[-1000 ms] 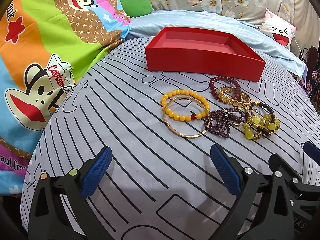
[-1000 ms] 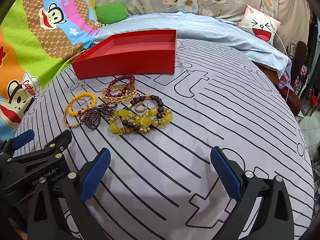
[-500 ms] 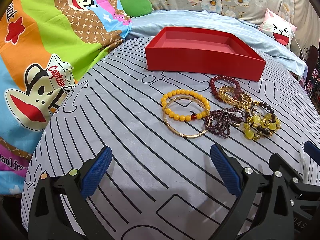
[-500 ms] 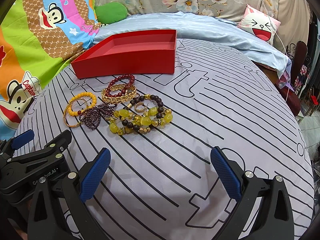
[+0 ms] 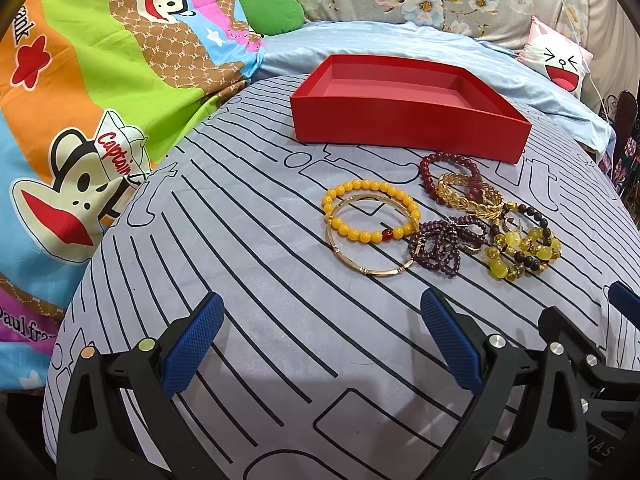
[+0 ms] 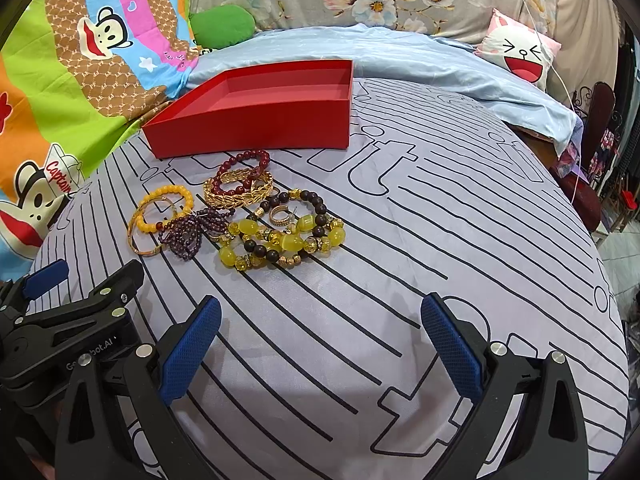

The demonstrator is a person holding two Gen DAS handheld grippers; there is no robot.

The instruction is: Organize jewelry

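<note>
An empty red box (image 5: 408,108) (image 6: 256,112) sits on the grey striped bedcover. In front of it lies a cluster of bracelets: a yellow bead bracelet (image 5: 370,210) (image 6: 164,206) over a thin gold bangle (image 5: 368,268), a dark red bead bracelet (image 5: 448,170) (image 6: 240,170), a gold leaf bangle (image 5: 468,198) (image 6: 240,194), a purple bead bracelet (image 5: 440,244) (image 6: 188,232), and yellow and dark bead bracelets (image 5: 524,248) (image 6: 284,240). My left gripper (image 5: 320,344) is open and empty, near the yellow bracelet. My right gripper (image 6: 320,344) is open and empty, short of the cluster.
A colourful cartoon blanket (image 5: 80,100) lies to the left. A light blue sheet (image 6: 400,52), a green cushion (image 5: 272,12) and a smiling-face pillow (image 6: 520,56) lie behind the box. The bed drops off at the right (image 6: 600,208).
</note>
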